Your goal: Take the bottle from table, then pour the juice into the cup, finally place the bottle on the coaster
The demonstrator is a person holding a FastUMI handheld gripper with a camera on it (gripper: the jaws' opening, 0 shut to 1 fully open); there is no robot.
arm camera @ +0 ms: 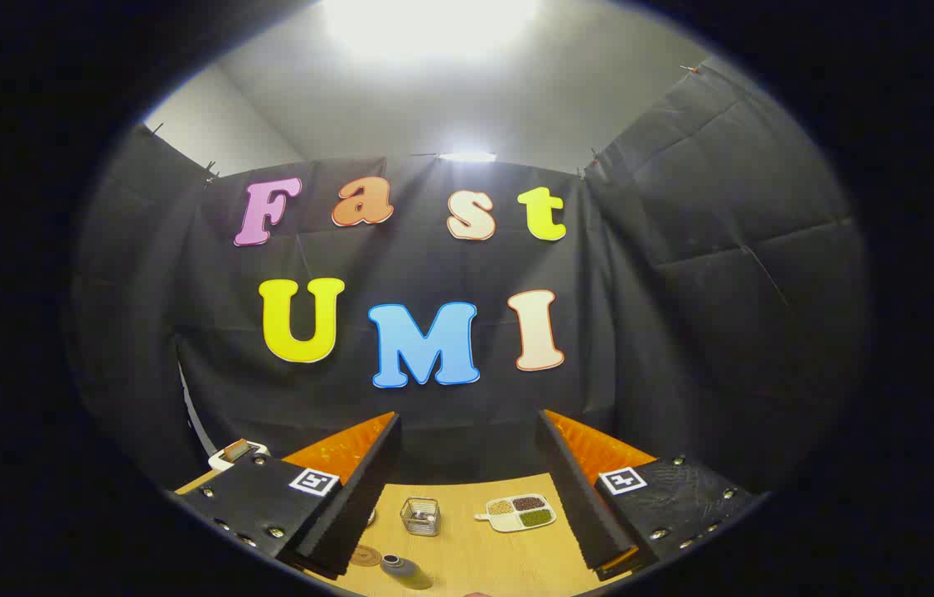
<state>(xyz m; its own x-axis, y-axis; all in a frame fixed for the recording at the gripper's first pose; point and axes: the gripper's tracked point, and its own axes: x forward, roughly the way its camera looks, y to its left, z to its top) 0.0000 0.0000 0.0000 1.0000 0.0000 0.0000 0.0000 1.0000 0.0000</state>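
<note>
Gripper spread wide, holding nothing, high over the bench. Bottle nearest, at 7 o'clock between the fingers; coaster just beside it at 9. Cup beyond, then snack tray. Best move: drop low, centre the bottle body, then close. No labels readable.

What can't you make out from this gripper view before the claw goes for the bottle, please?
- Bottle: its lower part is cut off by the view's edge, so its contents can't be told.
- Coaster: partly hidden behind the left finger.
- Cup: too small to tell whether it holds anything.
- Divided dish: its three fillings are too small to identify.
- White object at the table's far left: mostly hidden by the claw, which is open.
</note>
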